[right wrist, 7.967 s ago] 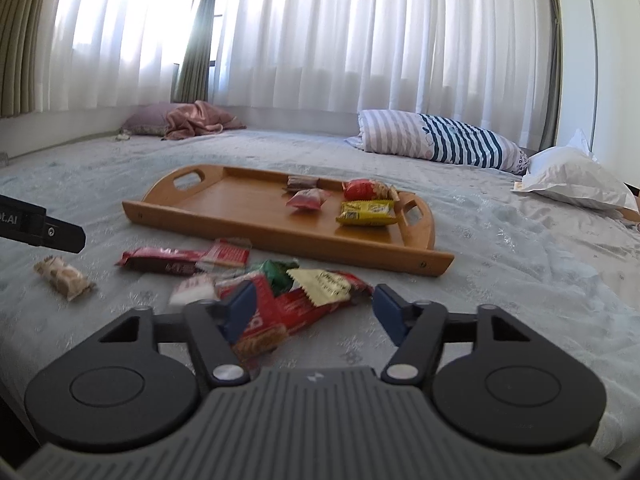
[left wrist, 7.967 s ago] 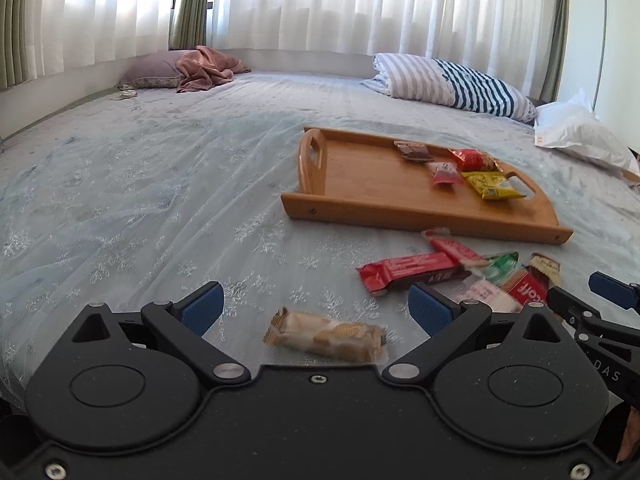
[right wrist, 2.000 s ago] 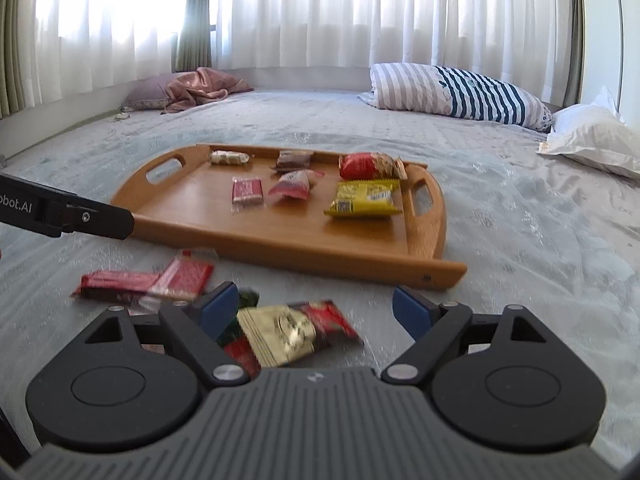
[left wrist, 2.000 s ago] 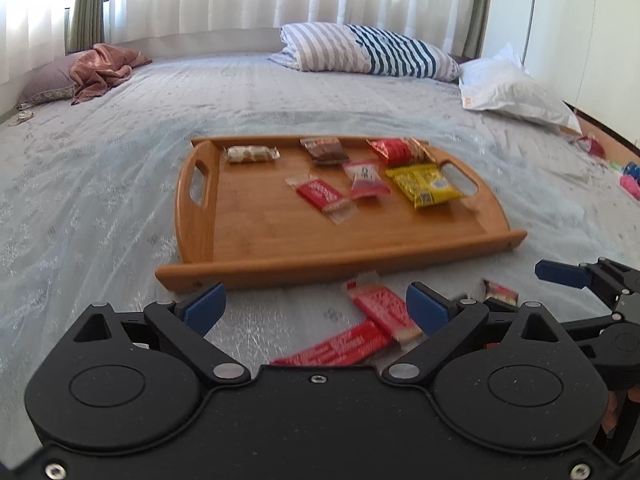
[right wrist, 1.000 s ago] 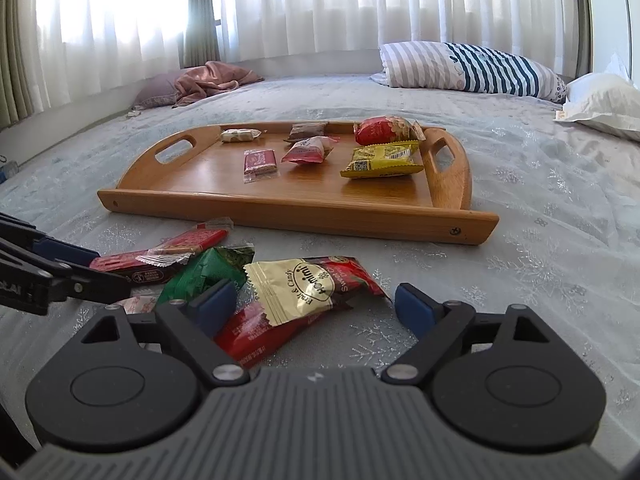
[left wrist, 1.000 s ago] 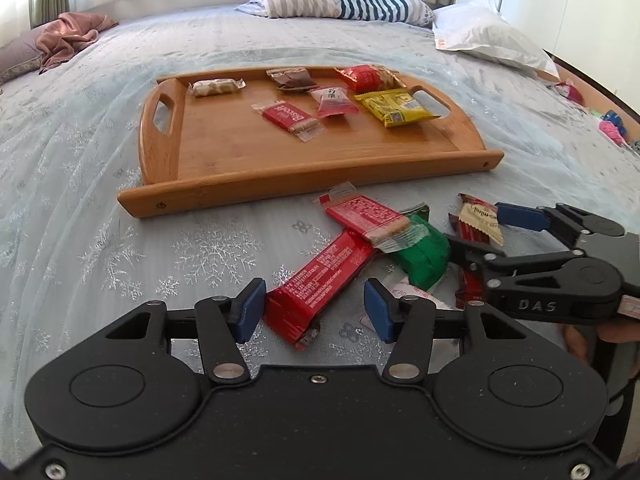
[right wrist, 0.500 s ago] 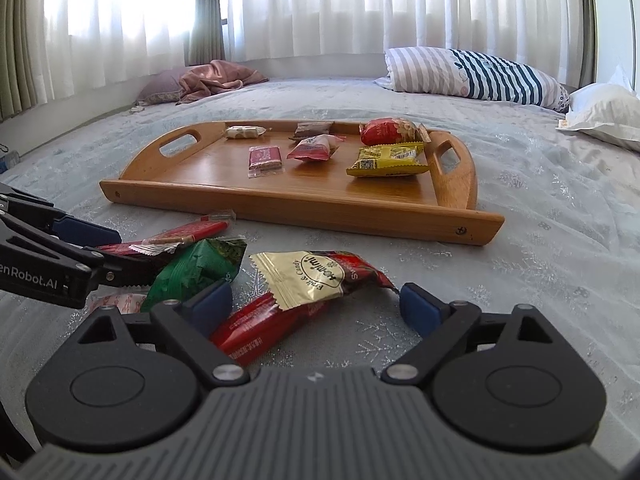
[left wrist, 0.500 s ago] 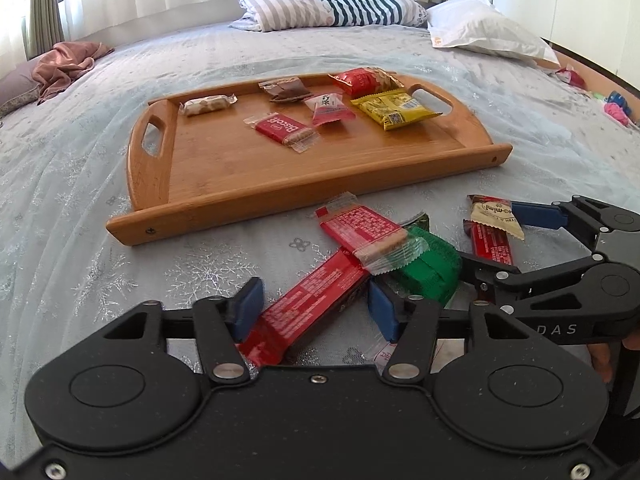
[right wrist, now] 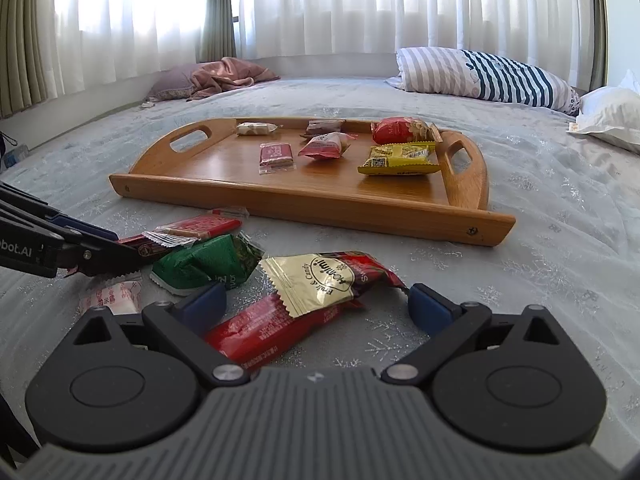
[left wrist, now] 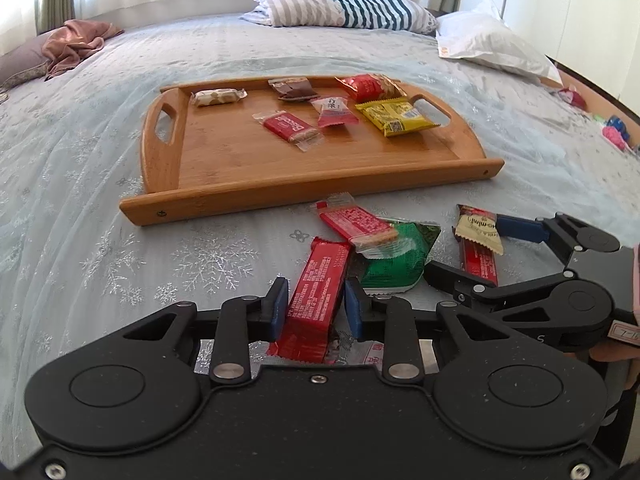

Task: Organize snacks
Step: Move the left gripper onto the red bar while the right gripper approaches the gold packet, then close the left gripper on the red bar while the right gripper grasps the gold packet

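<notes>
A wooden tray [left wrist: 312, 192] [right wrist: 312, 204] lies on the bed with several wrapped snacks on it. In front of it is a loose pile: a long red bar [left wrist: 320, 292], a red biscuit pack [left wrist: 356, 224], a green packet [left wrist: 396, 264] [right wrist: 200, 264], and a gold candy packet [right wrist: 316, 276] lying on another red bar [right wrist: 272, 332]. My left gripper [left wrist: 316, 308] is closing, and its blue pads touch both sides of the long red bar. My right gripper [right wrist: 316, 308] is opening wide, with the gold packet and its red bar lying loose between the fingers.
A striped pillow [left wrist: 344, 8] and a white pillow [left wrist: 492, 44] lie at the far side of the bed. A pink cloth [left wrist: 72, 44] is bunched at the far left. A pale packet [right wrist: 112, 296] lies next to the left gripper. Curtains [right wrist: 320, 8] line the back.
The left jaws have narrowed from either side of the long red bar until they touch it. The right jaws have spread a little wider. Neither hand has shifted much.
</notes>
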Demonstrator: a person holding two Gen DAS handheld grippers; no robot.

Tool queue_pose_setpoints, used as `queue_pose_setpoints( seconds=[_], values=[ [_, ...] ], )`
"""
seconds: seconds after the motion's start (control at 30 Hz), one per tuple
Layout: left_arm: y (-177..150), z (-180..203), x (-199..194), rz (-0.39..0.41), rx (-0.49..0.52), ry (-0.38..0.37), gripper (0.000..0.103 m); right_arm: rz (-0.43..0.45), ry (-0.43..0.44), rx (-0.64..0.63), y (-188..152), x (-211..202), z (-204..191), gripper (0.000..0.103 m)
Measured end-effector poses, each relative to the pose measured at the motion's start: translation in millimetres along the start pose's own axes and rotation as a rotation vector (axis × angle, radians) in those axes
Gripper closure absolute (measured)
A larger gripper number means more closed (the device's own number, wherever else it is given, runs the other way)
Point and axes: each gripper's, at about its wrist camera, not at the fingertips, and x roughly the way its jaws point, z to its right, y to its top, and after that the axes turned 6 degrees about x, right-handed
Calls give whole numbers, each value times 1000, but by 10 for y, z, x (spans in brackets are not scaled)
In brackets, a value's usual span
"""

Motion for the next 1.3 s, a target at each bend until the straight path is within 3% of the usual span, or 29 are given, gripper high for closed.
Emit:
queue_pose_setpoints(
  seconds=[0.27, 0.43, 0.6, 0.7, 0.77, 0.83, 0.9, 1.0, 1.3],
  values=[
    [-7, -63, -125, 21, -44, 24, 76, 38, 18, 22, -27, -70, 43, 1],
    [-61, -66, -74, -8, -43, -1, 76, 67, 23, 65, -20, -120, 99, 3],
    [-95, -74, 0, -19, -66, -20, 64, 51, 7, 119, 76, -114, 170, 3],
    [-62, -84, 30, -18, -87, -35, 64, 40, -12, 140, 120, -86, 196, 3],
    [-49, -90, 55, -24, -101, -41, 67, 23, -14, 142, 139, -51, 201, 6],
    [-43, -87, 67, -27, -107, -37, 79, 17, -16, 130, 140, -34, 186, 11],
    [-36, -82, 58, -25, -106, -32, 80, 19, -21, 117, 143, -34, 166, 16],
    [-35, -73, 23, -20, -100, -29, 80, 14, -34, 98, 148, -26, 137, 34],
    [-15, -73, -145, 15, -72, 23, 80, 38, -57, 89, 162, -73, 114, 40]
  ],
)
